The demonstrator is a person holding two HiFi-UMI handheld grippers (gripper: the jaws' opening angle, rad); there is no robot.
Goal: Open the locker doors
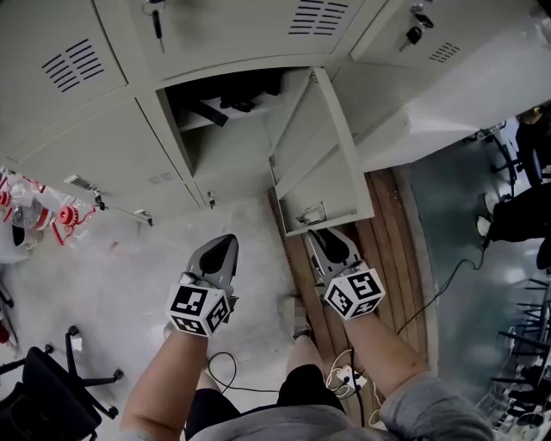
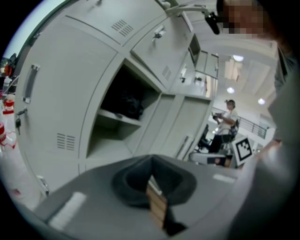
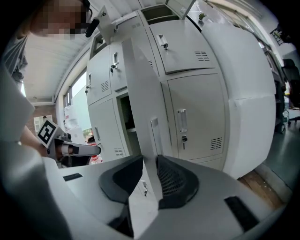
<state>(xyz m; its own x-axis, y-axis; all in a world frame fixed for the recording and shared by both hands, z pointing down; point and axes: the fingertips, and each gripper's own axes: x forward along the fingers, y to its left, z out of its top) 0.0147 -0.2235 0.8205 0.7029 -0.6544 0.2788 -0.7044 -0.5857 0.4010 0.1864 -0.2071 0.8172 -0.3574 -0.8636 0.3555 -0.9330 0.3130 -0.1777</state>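
Note:
A bank of grey lockers fills the top of the head view. One middle locker [image 1: 225, 129] stands open, with its door [image 1: 317, 151] swung out toward me and dark things on its shelf. My right gripper [image 1: 321, 232] is at the lower free edge of that door. In the right gripper view the door's edge [image 3: 140, 93] runs between the two pads, and my right gripper [image 3: 149, 161] is shut on it. My left gripper [image 1: 225, 241] hangs over the pale floor left of the door, shut and empty. Ahead of my left gripper [image 2: 151, 161] lies the open compartment [image 2: 117, 117].
Keys hang in the locks of two upper lockers [image 1: 157, 19] [image 1: 416, 31]. A closed locker door with a handle [image 1: 95, 200] is at the left, beside red-and-white items [image 1: 39, 211]. A black chair [image 1: 52, 392] stands lower left. A power strip with cables [image 1: 349, 376] lies on the wooden floor strip [image 1: 392, 250].

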